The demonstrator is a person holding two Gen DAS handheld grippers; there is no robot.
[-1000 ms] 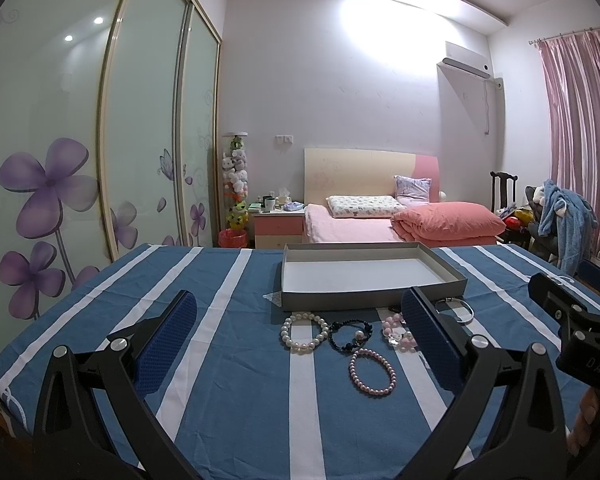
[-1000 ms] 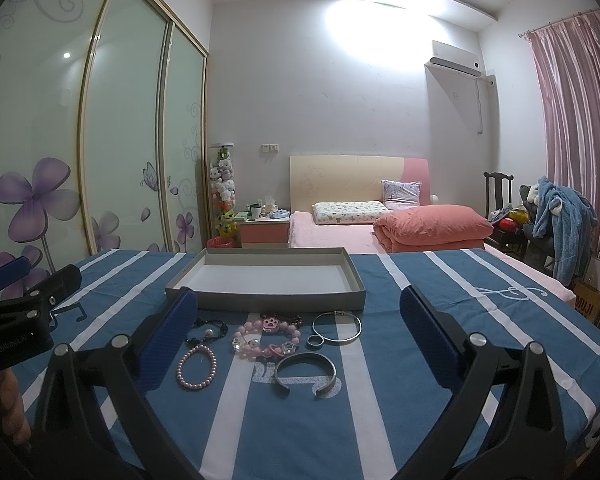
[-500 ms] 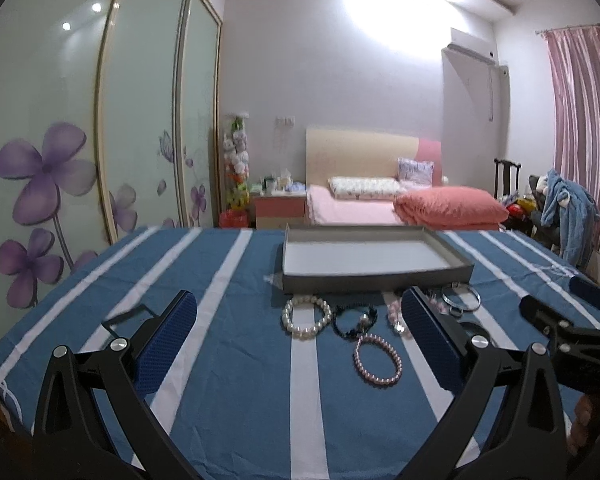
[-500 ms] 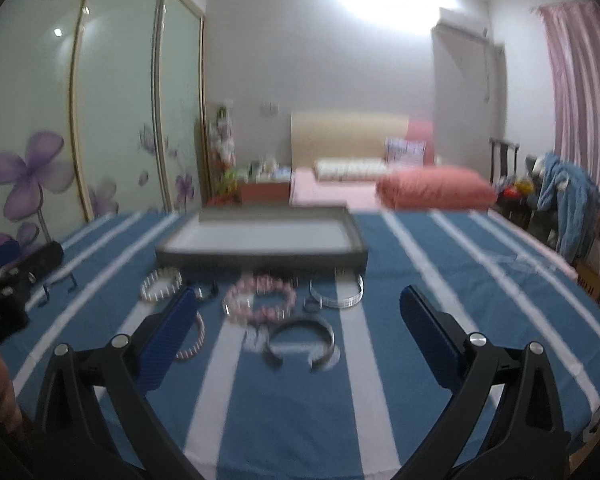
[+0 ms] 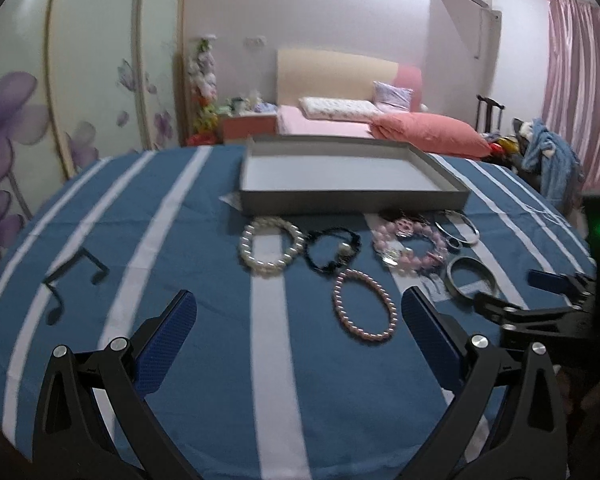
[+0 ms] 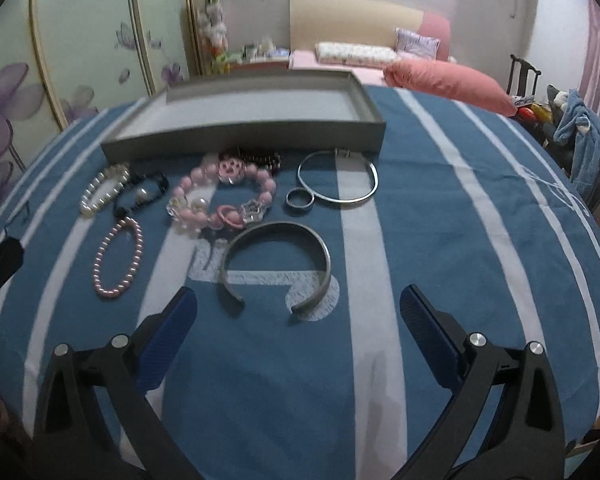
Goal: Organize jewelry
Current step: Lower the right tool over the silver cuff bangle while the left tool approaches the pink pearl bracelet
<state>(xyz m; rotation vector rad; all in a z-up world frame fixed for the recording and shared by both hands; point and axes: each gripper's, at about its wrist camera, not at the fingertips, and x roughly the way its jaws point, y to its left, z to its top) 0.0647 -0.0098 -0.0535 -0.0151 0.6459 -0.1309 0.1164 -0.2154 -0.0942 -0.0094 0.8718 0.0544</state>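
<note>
An empty grey tray (image 5: 352, 200) (image 6: 240, 146) lies on the blue striped cloth. In front of it lie a white pearl bracelet (image 5: 271, 246) (image 6: 102, 190), a black bracelet (image 5: 333, 249) (image 6: 140, 196), a pink pearl bracelet (image 5: 363, 307) (image 6: 118, 258), a chunky pink bead bracelet (image 5: 410, 244) (image 6: 222, 200), a small ring (image 6: 299, 200), a thin silver bangle (image 6: 338, 178) and a grey open cuff (image 6: 276, 266) (image 5: 470, 276). My left gripper (image 5: 298, 328) is open above the cloth, near the pink pearl bracelet. My right gripper (image 6: 298, 322) is open just short of the cuff.
The cloth (image 5: 204, 240) has white stripes and a music-note print (image 5: 74, 280). Behind the table stand a bed with a pink quilt (image 5: 424, 136), a wardrobe with flower doors (image 5: 60, 100), and a chair with blue clothes (image 5: 548, 160) at the right.
Both grippers have tilted down and moved closer to the jewelry. The bracelets and tray now look larger and lower in both views. Nothing has been picked up.
</note>
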